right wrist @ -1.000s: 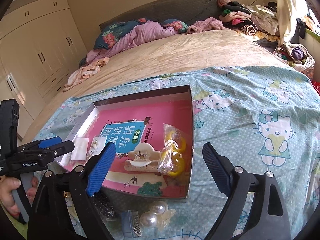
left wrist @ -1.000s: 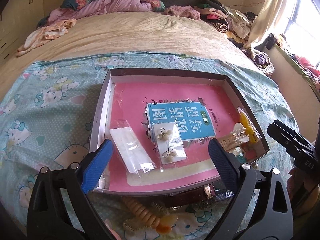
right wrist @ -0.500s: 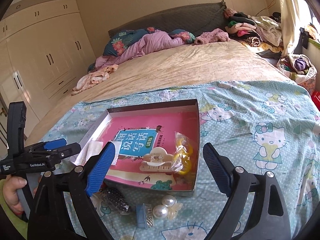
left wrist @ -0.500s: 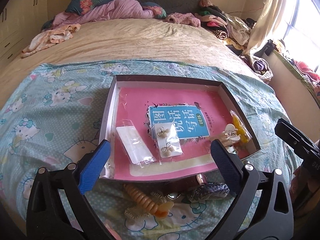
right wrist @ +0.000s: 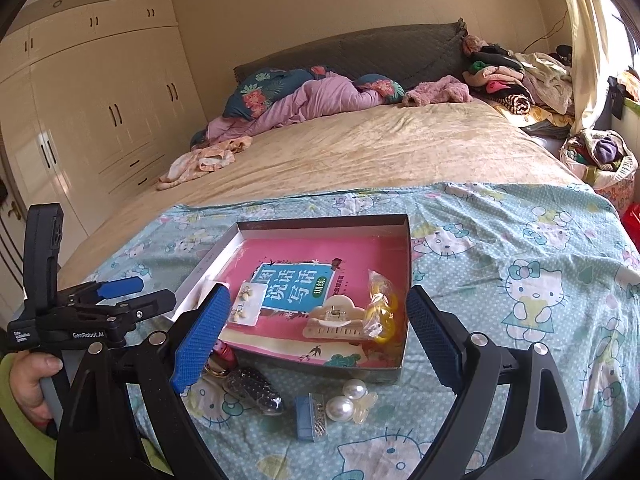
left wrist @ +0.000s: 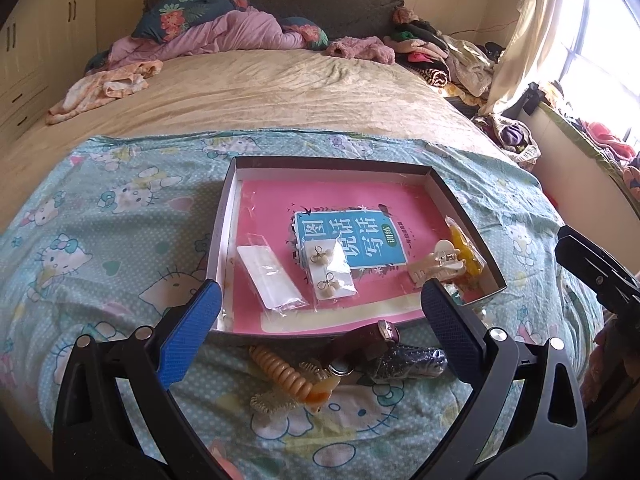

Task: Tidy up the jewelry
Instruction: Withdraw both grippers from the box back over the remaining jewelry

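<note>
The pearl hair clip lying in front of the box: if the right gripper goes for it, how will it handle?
The cream clip with two round white pearls would probably feel light. Its glossy, rounded pearls may slip between the fingers, so gripping the flatter cream base looks safer. On the soft cartoon-cat bedsheet it would likely sink rather than roll when pushed.

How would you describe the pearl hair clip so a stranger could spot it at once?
Start at the shallow box with the pink book, lying on the cartoon-cat sheet. On the sheet just outside the box's near wall lies the pearl hair clip. Unlike the small blue comb and dark beaded clip beside it, it carries two big white pearls.
</note>
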{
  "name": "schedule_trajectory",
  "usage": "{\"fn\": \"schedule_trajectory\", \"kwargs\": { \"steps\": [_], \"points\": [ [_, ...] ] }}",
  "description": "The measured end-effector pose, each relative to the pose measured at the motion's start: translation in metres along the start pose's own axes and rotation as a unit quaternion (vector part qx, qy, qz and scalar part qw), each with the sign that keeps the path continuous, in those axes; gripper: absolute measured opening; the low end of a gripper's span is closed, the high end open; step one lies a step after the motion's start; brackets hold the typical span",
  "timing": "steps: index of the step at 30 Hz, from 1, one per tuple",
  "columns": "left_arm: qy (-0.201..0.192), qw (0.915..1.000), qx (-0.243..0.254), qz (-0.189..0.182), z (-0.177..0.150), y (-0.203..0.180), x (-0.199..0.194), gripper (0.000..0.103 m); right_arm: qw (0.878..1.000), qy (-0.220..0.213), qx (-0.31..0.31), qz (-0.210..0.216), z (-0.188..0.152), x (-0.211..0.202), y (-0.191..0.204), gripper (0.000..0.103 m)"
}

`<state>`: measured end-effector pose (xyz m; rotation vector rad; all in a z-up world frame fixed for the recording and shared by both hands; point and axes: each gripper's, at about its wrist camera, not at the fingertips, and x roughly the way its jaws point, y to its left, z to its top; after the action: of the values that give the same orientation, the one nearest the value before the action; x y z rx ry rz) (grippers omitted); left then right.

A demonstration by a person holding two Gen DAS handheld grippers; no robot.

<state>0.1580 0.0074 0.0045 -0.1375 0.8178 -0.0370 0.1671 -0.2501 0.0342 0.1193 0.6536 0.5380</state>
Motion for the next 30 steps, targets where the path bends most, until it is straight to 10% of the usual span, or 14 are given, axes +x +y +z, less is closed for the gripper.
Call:
{"fn": "schedule_trajectory", "kwargs": {
  "steps": [30],
  "points": [
    [-0.004, 0.9998, 0.017, 0.011, -0.038, -0.003, -0.027, 0.093, 0.998, 0.042, -0.045, 0.015, -0.033, -0.013, 0.033, 0.089]
  ]
}}
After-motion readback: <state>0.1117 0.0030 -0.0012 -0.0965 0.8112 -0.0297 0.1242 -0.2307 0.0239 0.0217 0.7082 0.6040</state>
